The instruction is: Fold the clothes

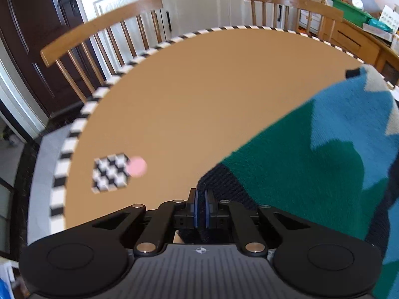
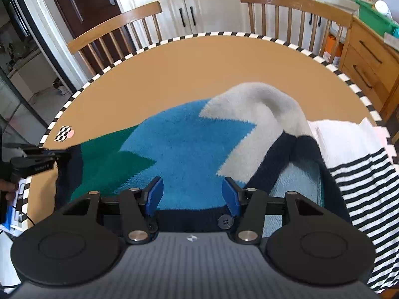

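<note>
A knit cardigan in blue, green, grey and navy lies spread on the brown table; it also shows at the right of the left wrist view. My left gripper is shut on the cardigan's navy hem and also appears at the far left of the right wrist view. My right gripper is open above the cardigan's navy button band, near a dark button, holding nothing. A grey sleeve is folded over the body.
A white garment with navy stripes lies at the table's right. A checkered marker with a pink dot is on the table's left. Two wooden chairs stand behind the table. A wooden dresser is at right.
</note>
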### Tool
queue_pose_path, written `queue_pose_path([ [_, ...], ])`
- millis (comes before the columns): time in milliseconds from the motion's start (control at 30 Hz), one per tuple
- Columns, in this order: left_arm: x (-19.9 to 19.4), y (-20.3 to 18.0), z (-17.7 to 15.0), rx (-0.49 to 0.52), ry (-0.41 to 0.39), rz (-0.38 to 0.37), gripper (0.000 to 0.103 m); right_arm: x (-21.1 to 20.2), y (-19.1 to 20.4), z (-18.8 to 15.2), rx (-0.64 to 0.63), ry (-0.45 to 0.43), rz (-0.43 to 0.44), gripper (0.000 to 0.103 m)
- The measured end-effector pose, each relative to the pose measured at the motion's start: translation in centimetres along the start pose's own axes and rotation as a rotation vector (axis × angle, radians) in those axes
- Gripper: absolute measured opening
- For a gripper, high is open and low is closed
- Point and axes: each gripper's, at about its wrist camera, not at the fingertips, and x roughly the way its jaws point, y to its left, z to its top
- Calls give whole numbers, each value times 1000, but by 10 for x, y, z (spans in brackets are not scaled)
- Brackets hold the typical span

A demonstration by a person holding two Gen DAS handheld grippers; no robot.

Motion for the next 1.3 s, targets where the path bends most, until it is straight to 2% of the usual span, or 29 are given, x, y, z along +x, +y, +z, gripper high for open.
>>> queue_pose_path([
  [133, 15, 31, 43, 75, -59, 110, 6, -12, 10, 4, 9, -24, -42, 53],
  [233, 28, 62, 92, 78, -140, 242, 6, -20, 16, 5, 20, -37, -87, 53],
  [300, 40, 73, 121, 102, -190, 292, 5, -21, 19, 5, 35, -47, -112, 53],
  [400, 62, 72, 141, 197, -141, 257, 6, -17, 23, 1, 68, -58, -136, 53],
  [500, 70, 65, 137, 271, -159, 295, 6, -14, 19, -3, 104, -73, -158, 51],
  [667, 61, 64, 131, 254, -192, 279, 12, -4, -14, 3, 190, -85, -204, 51],
  [733, 49, 56, 128, 238, -229, 248, 13, 4, -34, 12, 222, -87, -211, 51],
  [767, 43, 48, 123, 234, -244, 206, 16, 10, -43, 18, 238, -86, -204, 52],
  [867, 17, 8, 114, 241, -264, 15, 25, 33, -74, 45, 292, -64, -154, 50],
  [933, 5, -24, 111, 268, -264, -106, 25, 55, -94, 68, 321, -38, -113, 45],
  [1000, -1, -65, 106, 304, -269, -210, 30, 76, -109, 85, 346, -20, -70, 44],
  [1033, -1, -85, 102, 320, -269, -246, 38, 87, -117, 93, 363, -13, -51, 44],
  [1133, 16, -142, 91, 375, -261, -283, 39, 117, -137, 108, 420, 20, -10, 44],
  [1233, 44, -177, 82, 453, -238, -253, 39, 145, -150, 111, 467, 78, 17, 44],
  [1267, 52, -185, 80, 469, -232, -227, 39, 152, -153, 110, 482, 95, 26, 39],
  [1300, 59, -192, 77, 481, -227, -197, 39, 159, -156, 109, 499, 105, 43, 20],
])
